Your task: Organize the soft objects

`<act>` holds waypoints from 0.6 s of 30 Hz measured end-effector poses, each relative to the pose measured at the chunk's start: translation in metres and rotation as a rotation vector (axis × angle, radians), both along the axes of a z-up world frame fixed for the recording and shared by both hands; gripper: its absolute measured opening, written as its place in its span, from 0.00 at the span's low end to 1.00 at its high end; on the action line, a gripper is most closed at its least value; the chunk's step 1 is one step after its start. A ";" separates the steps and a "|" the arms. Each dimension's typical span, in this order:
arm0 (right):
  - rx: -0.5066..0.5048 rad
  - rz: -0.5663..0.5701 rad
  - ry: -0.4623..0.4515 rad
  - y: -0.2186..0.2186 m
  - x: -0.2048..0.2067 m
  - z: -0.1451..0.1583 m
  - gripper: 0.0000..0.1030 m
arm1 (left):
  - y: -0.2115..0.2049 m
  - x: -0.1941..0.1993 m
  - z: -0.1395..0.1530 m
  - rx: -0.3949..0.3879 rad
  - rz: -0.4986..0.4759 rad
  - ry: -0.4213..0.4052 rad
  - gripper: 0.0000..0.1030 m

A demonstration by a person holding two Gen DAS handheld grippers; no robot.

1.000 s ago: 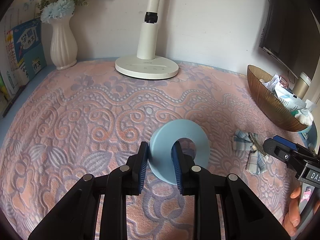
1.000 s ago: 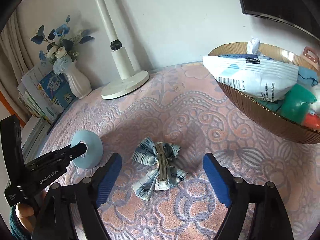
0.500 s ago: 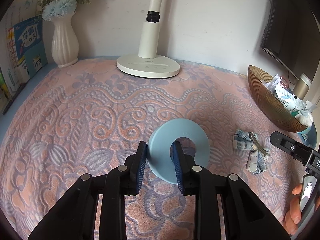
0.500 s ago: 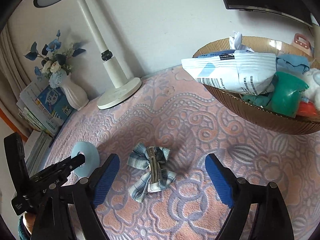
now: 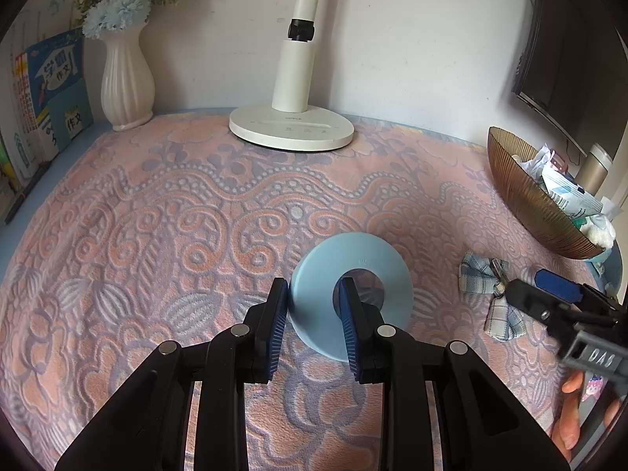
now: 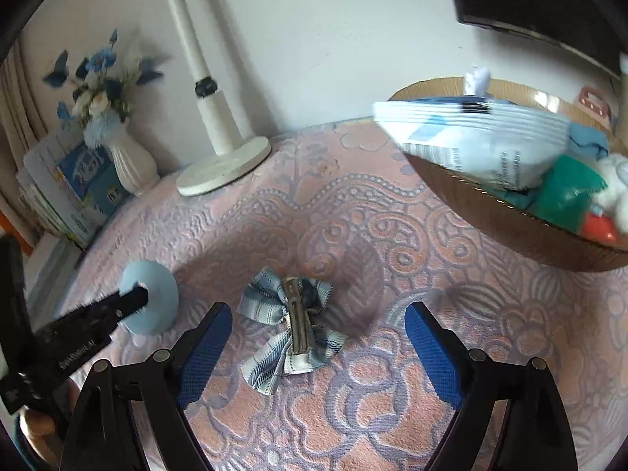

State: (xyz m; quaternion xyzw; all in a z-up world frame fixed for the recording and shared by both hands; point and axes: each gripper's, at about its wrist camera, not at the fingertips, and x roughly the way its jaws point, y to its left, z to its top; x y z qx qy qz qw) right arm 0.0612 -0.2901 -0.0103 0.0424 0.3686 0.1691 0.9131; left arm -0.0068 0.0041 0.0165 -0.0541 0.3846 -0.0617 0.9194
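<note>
Pink-and-lilac patterned cloth [image 5: 165,212] is covering the table below a white lamp base [image 5: 291,130]. From the left wrist, the left gripper [image 5: 314,314] is clenching a blue foam ring [image 5: 353,294], one pad through its hole. From the right wrist, the right gripper [image 6: 318,349] is gaping wide, nothing between its pads, around the plaid hair bow [image 6: 292,324]; it should be lowering centred over the clip before squeezing, then carrying it to the brown bowl [image 6: 510,231].

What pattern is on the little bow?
The bow is blue-and-white plaid with a metal clip; the right wrist view shows it best.

Home: flower vase [image 5: 126,82], desk lamp [image 5: 292,117]
</note>
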 end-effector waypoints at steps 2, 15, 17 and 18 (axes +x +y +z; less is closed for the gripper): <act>-0.125 0.030 -0.031 0.022 -0.006 -0.002 0.73 | 0.000 0.000 0.000 0.000 -0.001 0.000 0.23; -0.183 0.035 0.019 0.027 0.001 -0.011 0.50 | 0.002 0.003 -0.003 0.003 -0.009 0.005 0.23; -0.213 0.069 -0.020 0.036 -0.006 -0.008 0.37 | 0.003 0.003 -0.002 -0.003 -0.015 0.001 0.23; -0.222 0.084 -0.031 0.039 -0.009 -0.008 0.33 | 0.003 0.003 -0.002 -0.007 -0.020 -0.002 0.23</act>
